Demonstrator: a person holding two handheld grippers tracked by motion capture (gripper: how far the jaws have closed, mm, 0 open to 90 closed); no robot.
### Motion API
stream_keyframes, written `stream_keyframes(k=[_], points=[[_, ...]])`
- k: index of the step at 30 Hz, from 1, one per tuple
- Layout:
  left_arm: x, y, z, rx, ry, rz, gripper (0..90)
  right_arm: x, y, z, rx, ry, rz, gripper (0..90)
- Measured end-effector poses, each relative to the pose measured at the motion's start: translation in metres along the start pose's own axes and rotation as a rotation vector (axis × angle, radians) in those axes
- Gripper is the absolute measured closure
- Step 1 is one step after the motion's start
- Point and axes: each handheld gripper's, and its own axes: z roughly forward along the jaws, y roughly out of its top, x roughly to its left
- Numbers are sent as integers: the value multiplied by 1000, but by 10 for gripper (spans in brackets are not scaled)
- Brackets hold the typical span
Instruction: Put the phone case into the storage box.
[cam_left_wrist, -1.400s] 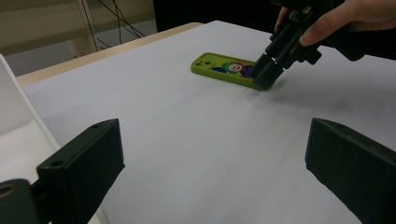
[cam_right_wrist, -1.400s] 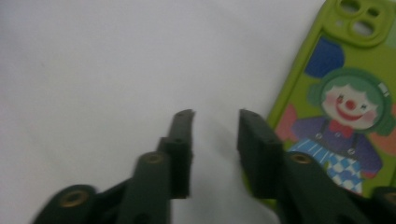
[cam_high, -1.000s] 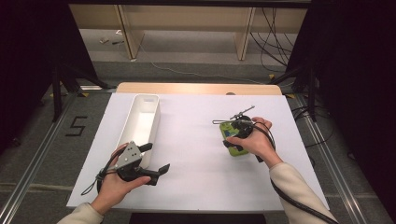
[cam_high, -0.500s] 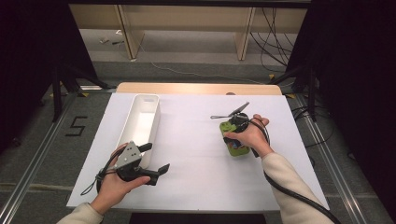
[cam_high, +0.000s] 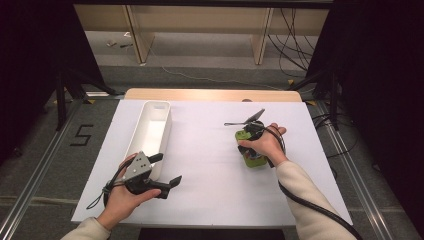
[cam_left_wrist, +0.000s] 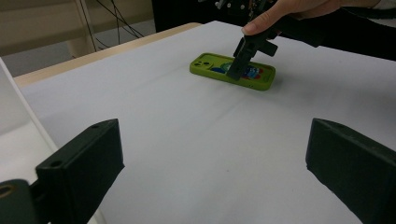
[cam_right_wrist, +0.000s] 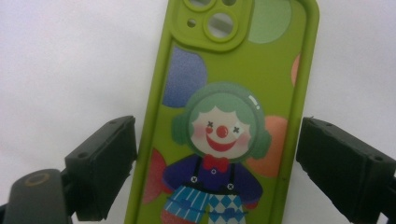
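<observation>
High view: the left gripper (cam_high: 167, 175) is held spread and empty beside the white tray (cam_high: 150, 131); the right gripper (cam_right_wrist: 215, 172) is poised wide apart astride the green phone case (cam_right_wrist: 229, 116), flat on the table (cam_high: 210, 150). A thin, low edge is judged liable to slip when pinched.

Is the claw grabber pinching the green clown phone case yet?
Apart. In the right gripper view, the right gripper has a black jaw on each side of the phone case, and bare white table shows between the right-hand jaw and the case's edge.
</observation>
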Motion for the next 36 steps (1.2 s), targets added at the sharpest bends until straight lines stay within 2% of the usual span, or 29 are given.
stream_keyframes(k=[12,36], points=[[0,0,0,0,-2,0,34,1,2,4,23,-12,30,128],[-1,0,0,0,-4,1,34,0,4,9,59,-14,55,134]])
